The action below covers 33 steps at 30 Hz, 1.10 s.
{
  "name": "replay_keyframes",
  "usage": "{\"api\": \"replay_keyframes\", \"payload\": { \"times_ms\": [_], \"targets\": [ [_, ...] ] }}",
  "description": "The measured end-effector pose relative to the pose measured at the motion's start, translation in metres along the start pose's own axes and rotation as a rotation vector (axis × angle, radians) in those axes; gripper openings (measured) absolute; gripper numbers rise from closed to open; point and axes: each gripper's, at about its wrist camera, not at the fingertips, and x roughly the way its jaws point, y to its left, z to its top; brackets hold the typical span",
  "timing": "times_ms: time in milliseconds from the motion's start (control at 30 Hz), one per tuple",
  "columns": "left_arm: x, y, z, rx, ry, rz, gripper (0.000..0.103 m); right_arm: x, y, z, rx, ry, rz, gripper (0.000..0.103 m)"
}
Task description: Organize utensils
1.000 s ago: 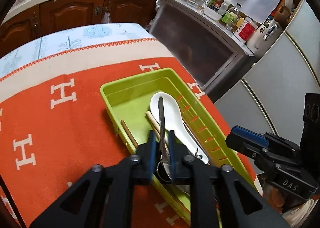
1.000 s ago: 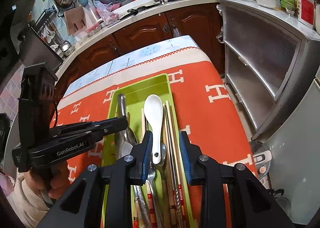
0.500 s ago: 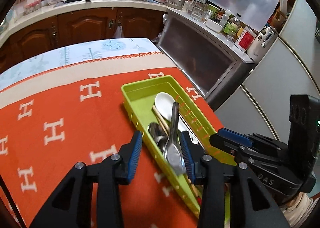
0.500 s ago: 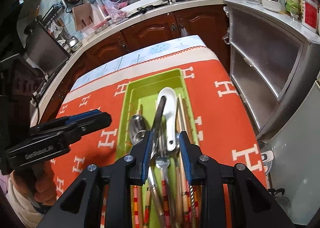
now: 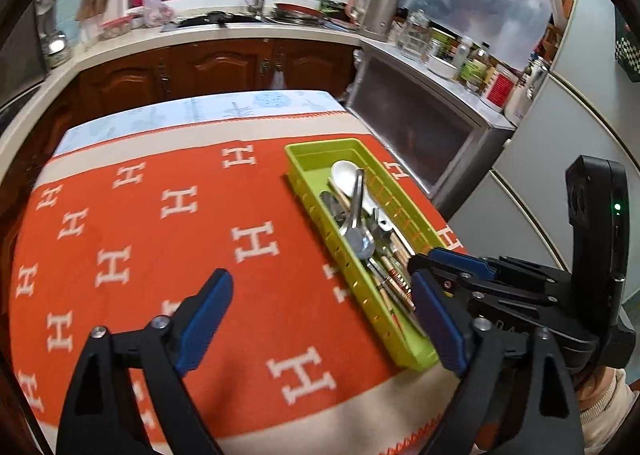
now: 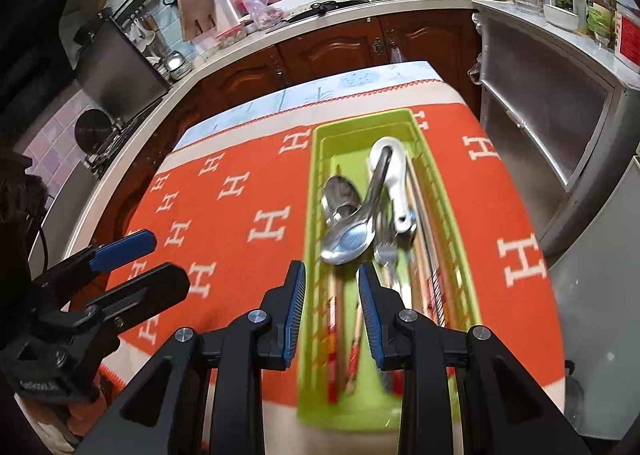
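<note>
Both grippers empty over the filled tray.

The left gripper [image 5: 320, 315] hangs wide open above the orange H-patterned cloth [image 5: 160, 247] on the bench; the right gripper [image 6: 330, 307] sits partly open, holding nothing, over the near end of the long lime-green plastic tray [image 6: 316, 183]. Inside, the shiny steel spoon [image 6: 352, 231] lies slantwise, bowl nearest me, handle crossing the white ceramic spoon [image 6: 394, 171]; chopsticks run along the tray's length. I'd say sorting is almost finished; next would be straightening that spoon.
</note>
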Motion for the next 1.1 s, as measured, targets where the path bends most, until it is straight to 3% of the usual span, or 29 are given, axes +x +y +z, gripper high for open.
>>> {"api": "replay_keyframes", "payload": {
  "times_ms": [100, 400, 567, 833, 1100],
  "targets": [
    [-0.016, 0.006, -0.01, -0.033, -0.017, 0.051, 0.102, -0.013, 0.011, -0.011, -0.005, 0.019, -0.004, 0.028],
    [-0.049, 0.014, -0.024, -0.073, 0.001, 0.235, 0.102, -0.051, 0.042, -0.028, -0.029, 0.007, -0.005, 0.028],
    [-0.066, 0.021, -0.025, -0.111, -0.01, 0.287, 0.102, -0.08, 0.058, -0.027, -0.035, -0.034, -0.012, 0.035],
    [-0.089, 0.028, -0.03, -0.151, -0.055, 0.331, 0.102, -0.107, 0.08, -0.02, -0.056, -0.066, -0.044, 0.036],
    [-0.099, 0.024, -0.035, -0.151, -0.088, 0.387, 0.102, -0.127, 0.094, -0.023, -0.063, -0.096, -0.065, 0.049]
  ]
}}
